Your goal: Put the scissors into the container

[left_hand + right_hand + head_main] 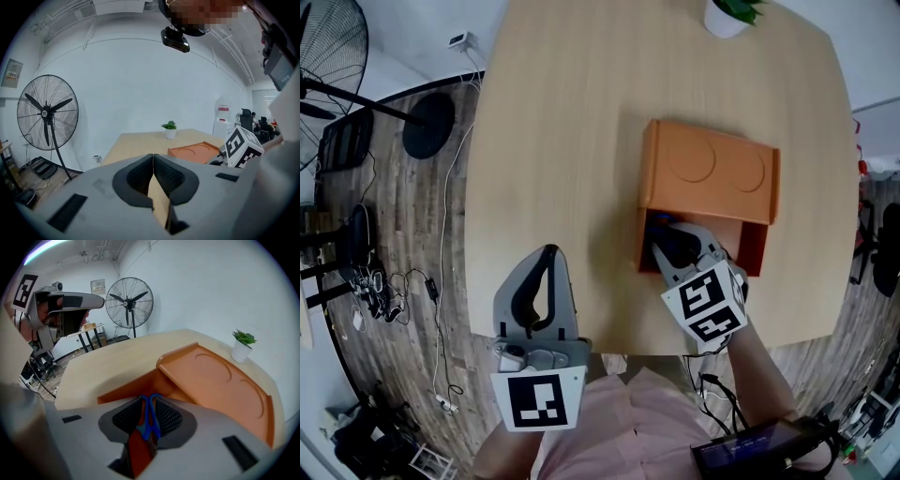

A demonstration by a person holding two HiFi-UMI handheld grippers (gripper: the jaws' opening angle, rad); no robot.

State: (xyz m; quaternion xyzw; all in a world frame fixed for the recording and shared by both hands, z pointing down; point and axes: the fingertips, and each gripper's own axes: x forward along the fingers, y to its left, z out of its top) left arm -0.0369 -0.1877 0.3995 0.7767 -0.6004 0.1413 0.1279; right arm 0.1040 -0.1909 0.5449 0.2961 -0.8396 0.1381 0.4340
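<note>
Nearest the person, the left gripper hangs over the near edge of the pale wooden surface. Its jaws are pressed together with nothing between them. Just to its right, the right gripper pinches the blue-handled scissors and sits at the open front of the orange container, which rests on the surface. Beyond the container, at the far edge, stands a small potted plant.
</note>
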